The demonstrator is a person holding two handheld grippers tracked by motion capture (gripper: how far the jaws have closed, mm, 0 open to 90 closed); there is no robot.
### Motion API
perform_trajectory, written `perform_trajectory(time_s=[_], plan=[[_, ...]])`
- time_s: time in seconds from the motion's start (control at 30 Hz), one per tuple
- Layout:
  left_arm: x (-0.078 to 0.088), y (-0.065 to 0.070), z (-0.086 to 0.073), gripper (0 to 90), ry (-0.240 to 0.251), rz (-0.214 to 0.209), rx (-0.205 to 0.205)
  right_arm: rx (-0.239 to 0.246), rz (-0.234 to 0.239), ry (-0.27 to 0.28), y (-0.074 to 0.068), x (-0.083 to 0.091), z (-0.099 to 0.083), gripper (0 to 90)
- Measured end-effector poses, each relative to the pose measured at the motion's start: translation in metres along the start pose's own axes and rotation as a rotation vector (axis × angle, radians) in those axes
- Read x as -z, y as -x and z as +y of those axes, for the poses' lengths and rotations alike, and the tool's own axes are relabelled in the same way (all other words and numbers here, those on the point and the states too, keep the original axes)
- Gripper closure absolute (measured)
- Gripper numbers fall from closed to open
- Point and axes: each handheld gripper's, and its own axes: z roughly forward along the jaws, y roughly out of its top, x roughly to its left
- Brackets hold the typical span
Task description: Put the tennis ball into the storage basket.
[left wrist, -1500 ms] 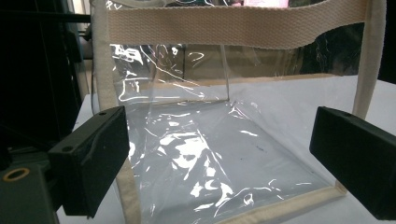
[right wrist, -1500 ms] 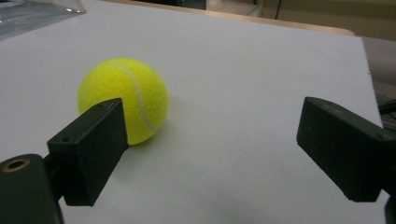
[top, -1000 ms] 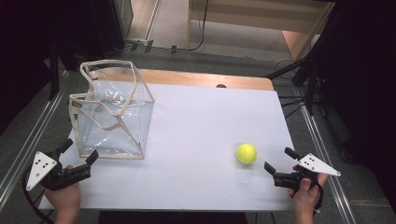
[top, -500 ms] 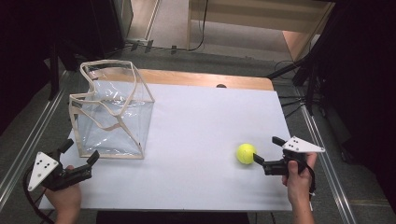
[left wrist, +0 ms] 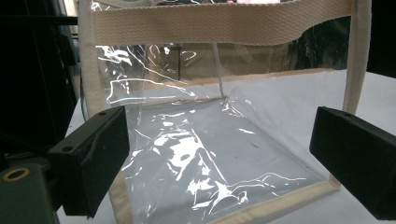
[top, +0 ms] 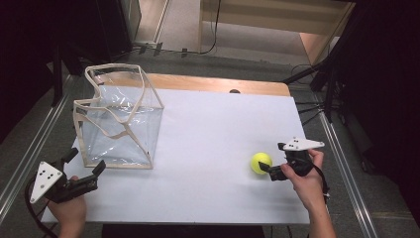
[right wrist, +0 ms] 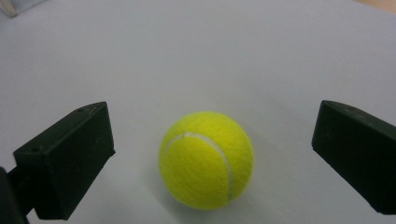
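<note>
A yellow tennis ball (top: pixel 260 162) lies on the white table (top: pixel 208 124), right of middle. My right gripper (top: pixel 271 157) is open and points left at it, low over the table. In the right gripper view the ball (right wrist: pixel 205 161) sits between the two spread jaws of the gripper (right wrist: pixel 217 140) without touching either. A clear plastic bag (top: pixel 119 119) with beige webbing trim and handles stands open at the table's left. My left gripper (top: pixel 85 161) is open just in front of the bag's near left corner. In the left gripper view the bag's wall (left wrist: pixel 219 154) spans the gripper (left wrist: pixel 224 140).
A wooden strip (top: pixel 223 84) runs along the table's far edge. Metal rails (top: pixel 341 158) flank both sides, with dark stands and cables on the floor at the right. A wide bare stretch of table lies between bag and ball.
My right gripper has moved up from the table's near right edge to the ball and now has a jaw on each side of it. The left gripper, bag and ball have stayed put.
</note>
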Motion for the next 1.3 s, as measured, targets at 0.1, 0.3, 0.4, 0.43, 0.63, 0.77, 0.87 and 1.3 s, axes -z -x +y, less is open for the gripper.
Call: perform_trajectory(time_s=[0.1,0.3,0.4,0.43,0.63,0.77,0.87,1.3], plan=[[0.0,0.0,0.0,5.4,-0.003,0.002,-0.001,0.016,0.017,-0.04,-0.001,-0.005,0.002,0.0],[0.0,0.0,0.0,5.4,-0.004,0.002,-0.001,0.047,0.018,-0.149,-0.001,-0.013,0.005,0.0],[0.0,0.001,0.0,5.4,-0.005,0.002,-0.002,0.051,0.028,-0.19,0.001,-0.017,0.006,0.0],[0.0,0.001,0.0,5.4,-0.006,0.001,-0.003,0.056,0.027,-0.203,0.001,-0.019,0.006,0.0],[0.0,0.001,0.0,5.3,-0.006,0.0,-0.004,0.062,0.028,-0.265,0.001,-0.029,0.006,1.4],[-0.001,0.001,0.0,5.4,-0.007,-0.001,-0.008,0.056,0.041,-0.295,0.0,-0.034,0.006,3.6],[-0.001,0.001,0.0,5.4,-0.009,0.001,-0.009,0.063,0.037,-0.331,-0.001,-0.039,0.007,4.9],[-0.001,0.001,0.0,5.4,-0.007,-0.001,-0.009,0.057,0.005,-0.401,-0.003,-0.051,0.008,19.8]])
